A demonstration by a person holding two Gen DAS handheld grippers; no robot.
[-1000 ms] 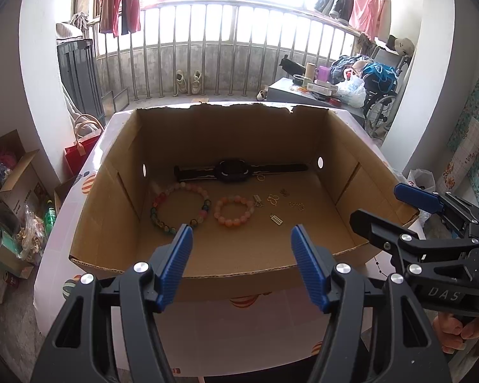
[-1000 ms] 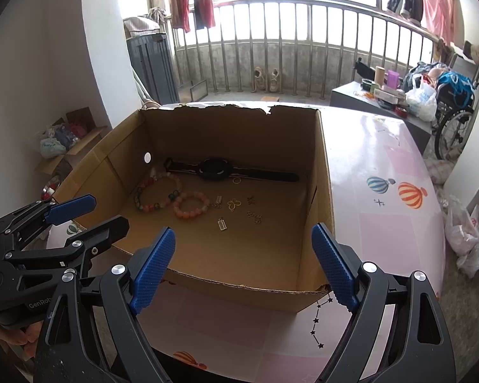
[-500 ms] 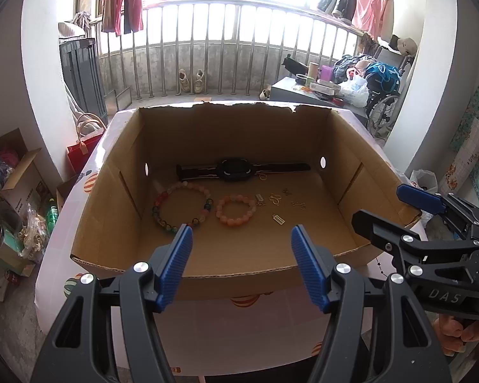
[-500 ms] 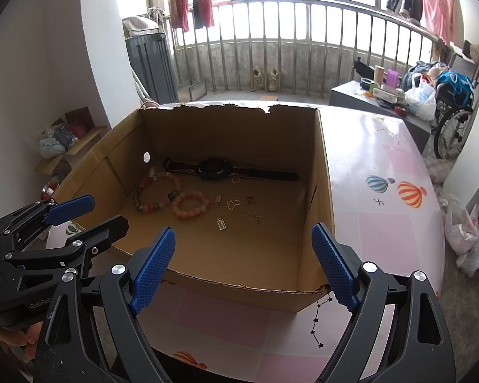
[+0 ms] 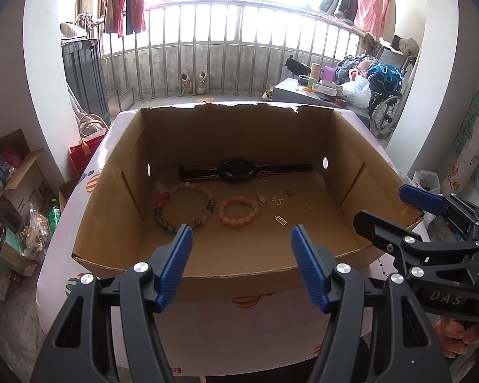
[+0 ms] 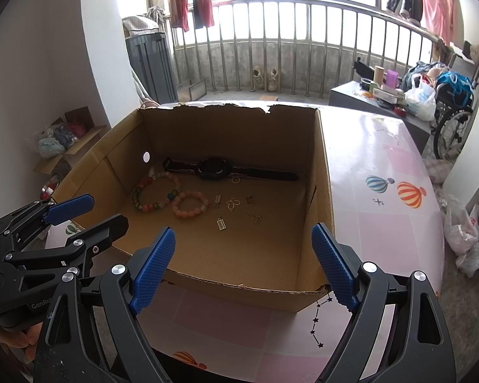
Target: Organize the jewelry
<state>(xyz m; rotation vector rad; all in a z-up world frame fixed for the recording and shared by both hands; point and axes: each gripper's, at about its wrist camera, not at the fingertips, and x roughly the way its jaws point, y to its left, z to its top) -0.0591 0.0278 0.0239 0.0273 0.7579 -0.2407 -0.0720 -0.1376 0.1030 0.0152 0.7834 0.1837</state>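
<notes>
Jewelry untouched inside open brown cardboard box (image 5: pixel 182 282); left gripper (image 5: pixel 241 242), right gripper (image 6: pixel 243 242) spread, empty, before box. Next: reach in toward peach bead bracelet (image 5: pixel 238 210).

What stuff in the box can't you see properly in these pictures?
- Small gold charms: too tiny in both views to tell what each one is.
- Watch face: too dark and small in either view to read.
- Multicolored bracelet: the left wrist view hides its near edge behind one blue finger pad.
- Cardboard box floor just behind the front wall: hidden by that wall.
</notes>
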